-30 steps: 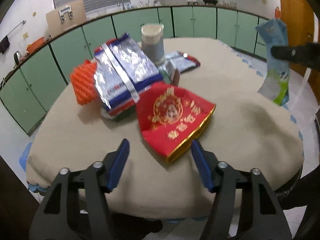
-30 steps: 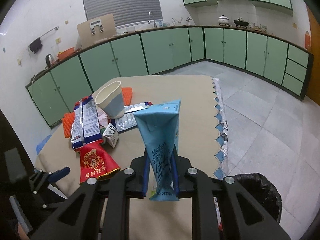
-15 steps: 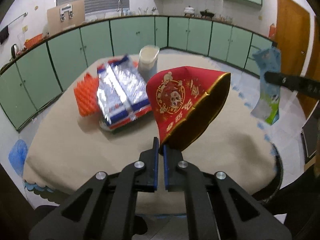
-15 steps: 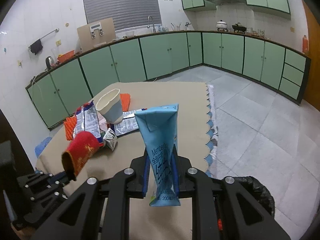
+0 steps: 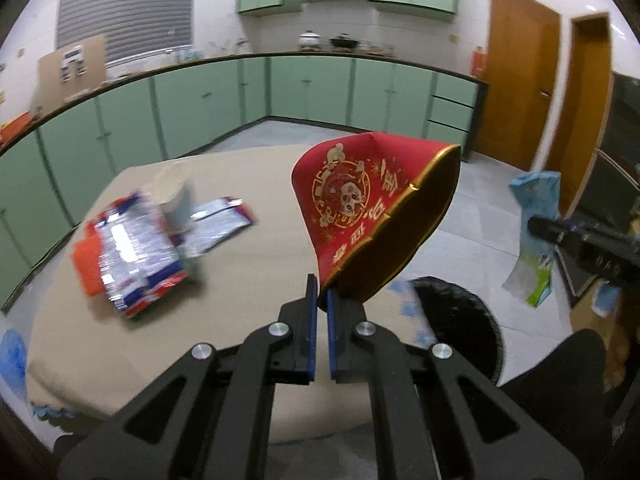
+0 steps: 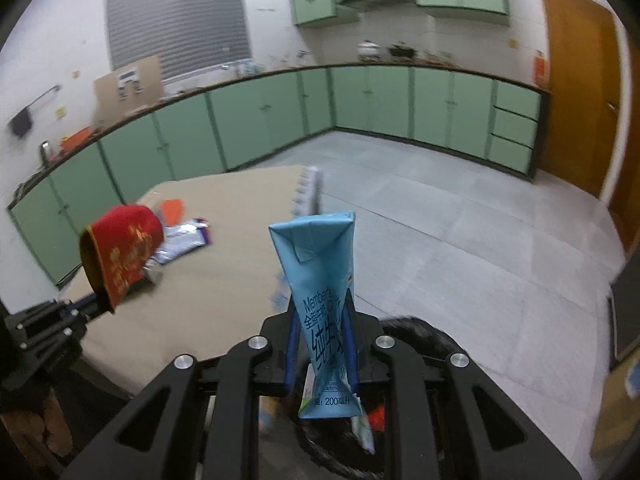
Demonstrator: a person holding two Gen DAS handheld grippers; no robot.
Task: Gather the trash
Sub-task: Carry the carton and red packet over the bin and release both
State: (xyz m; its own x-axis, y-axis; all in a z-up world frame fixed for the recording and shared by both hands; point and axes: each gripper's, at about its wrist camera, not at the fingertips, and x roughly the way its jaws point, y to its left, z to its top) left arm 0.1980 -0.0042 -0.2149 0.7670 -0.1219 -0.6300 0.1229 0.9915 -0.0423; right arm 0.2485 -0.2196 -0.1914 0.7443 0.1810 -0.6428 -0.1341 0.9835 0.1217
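1. Far left on the table (image 5: 248, 276), the trash not yet collected lies bunched together: an orange ridged piece (image 5: 86, 270), a silver-and-blue snack wrapper (image 5: 134, 258), a paper cup (image 5: 174, 196) and a flat foil wrapper (image 5: 218, 224).
2. The left gripper (image 5: 322, 300) is clamped tight on the lower edge of the red paper bag (image 5: 364, 204), which hangs in the air above the table's near edge. To drop it well, I judge it should travel right until its open mouth is fully over the bin before the jaws let go.
3. The black-lined trash bin (image 5: 456, 320) stands on the floor just beside the table.
4. The right gripper (image 6: 322, 344) pinches the blue milk carton (image 6: 320, 280) around its middle, directly above the bin. Releasing it there looks safe; it should fall straight in.
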